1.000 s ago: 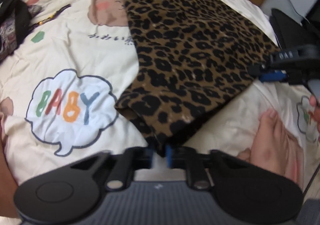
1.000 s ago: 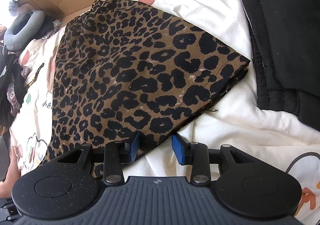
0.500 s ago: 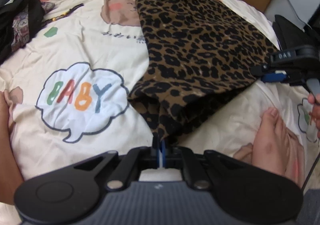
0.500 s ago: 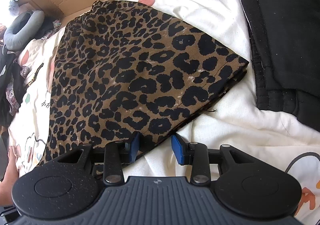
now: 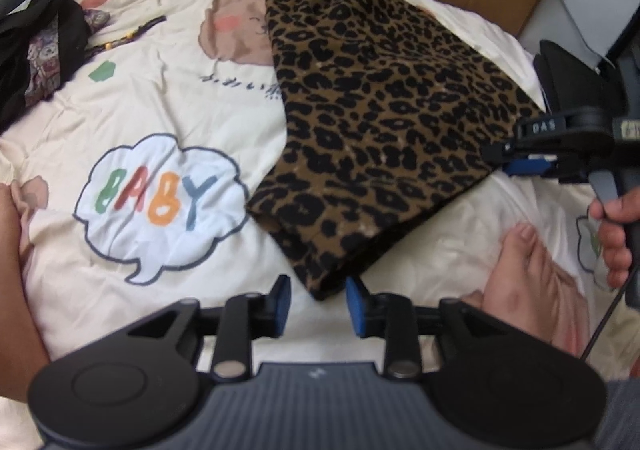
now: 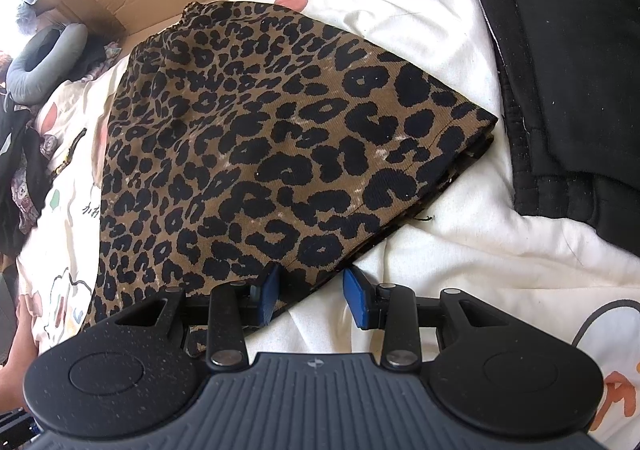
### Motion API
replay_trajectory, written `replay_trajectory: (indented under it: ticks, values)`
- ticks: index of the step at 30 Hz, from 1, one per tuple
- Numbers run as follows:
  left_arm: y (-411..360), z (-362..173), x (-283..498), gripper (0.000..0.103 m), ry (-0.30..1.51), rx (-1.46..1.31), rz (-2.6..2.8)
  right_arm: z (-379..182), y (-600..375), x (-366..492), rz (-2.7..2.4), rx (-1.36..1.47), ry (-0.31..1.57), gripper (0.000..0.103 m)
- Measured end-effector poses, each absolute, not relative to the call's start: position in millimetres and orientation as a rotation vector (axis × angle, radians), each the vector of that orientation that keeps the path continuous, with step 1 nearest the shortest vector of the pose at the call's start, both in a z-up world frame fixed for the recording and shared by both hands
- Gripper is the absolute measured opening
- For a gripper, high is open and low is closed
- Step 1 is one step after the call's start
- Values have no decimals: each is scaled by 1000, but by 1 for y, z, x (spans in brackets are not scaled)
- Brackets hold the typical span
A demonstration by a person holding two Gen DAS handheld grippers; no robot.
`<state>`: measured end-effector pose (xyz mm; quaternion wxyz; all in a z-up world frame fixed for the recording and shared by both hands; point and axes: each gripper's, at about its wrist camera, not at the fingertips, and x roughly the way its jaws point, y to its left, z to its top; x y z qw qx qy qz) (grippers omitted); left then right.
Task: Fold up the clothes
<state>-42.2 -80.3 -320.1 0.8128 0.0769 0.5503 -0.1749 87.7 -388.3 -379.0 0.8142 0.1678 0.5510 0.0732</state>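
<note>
The leopard-print skirt (image 5: 372,121) lies folded on the cartoon quilt (image 5: 160,97). The left gripper (image 5: 318,304) is opening, skirt corner between its jaws, untouched. Only the right view catches the black clothes (image 6: 576,61) at 2 o'clock; the right gripper (image 6: 310,296) sits half-open, holding nothing.

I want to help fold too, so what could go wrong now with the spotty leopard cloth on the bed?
1. The left gripper is opening, and the corner of the leopard cloth lies loose between its blue pads; the layers there may slide apart.
2. A bare foot rests close beside that corner and could nudge the fold.
3. The right gripper stands open at the cloth's edge; closing now, it might also pinch the blanket underneath.
</note>
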Motion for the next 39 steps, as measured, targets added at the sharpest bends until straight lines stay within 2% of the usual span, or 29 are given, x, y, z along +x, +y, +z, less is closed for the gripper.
replay_trajectory:
  ticks: [6, 7, 8, 11, 21, 28, 36, 39]
  values:
    - [-87, -319, -34, 30, 1163, 134, -378, -379, -390, 88, 157, 361, 1175, 42]
    - [-85, -320, -33, 21, 1167, 123, -373, -379, -390, 88, 156, 363, 1175, 42]
    - [-84, -321, -32, 8, 1172, 112, -369, -379, -390, 88, 156, 364, 1174, 42]
    - [-78, -324, -29, 4, 1186, 78, -357, -379, -389, 87, 157, 358, 1170, 42]
    - [-61, -333, -41, 0, 1266, 95, -311, -380, -389, 88, 159, 348, 1170, 42]
    - [-49, -313, -31, 0, 1210, 129, -280, -380, -388, 87, 141, 361, 1167, 42]
    - [-67, -304, 8, 3, 1179, 106, -360, -380, -389, 87, 147, 360, 1172, 42]
    - [-83, -307, 17, 8, 1167, 137, -399, -380, -389, 87, 145, 361, 1171, 42]
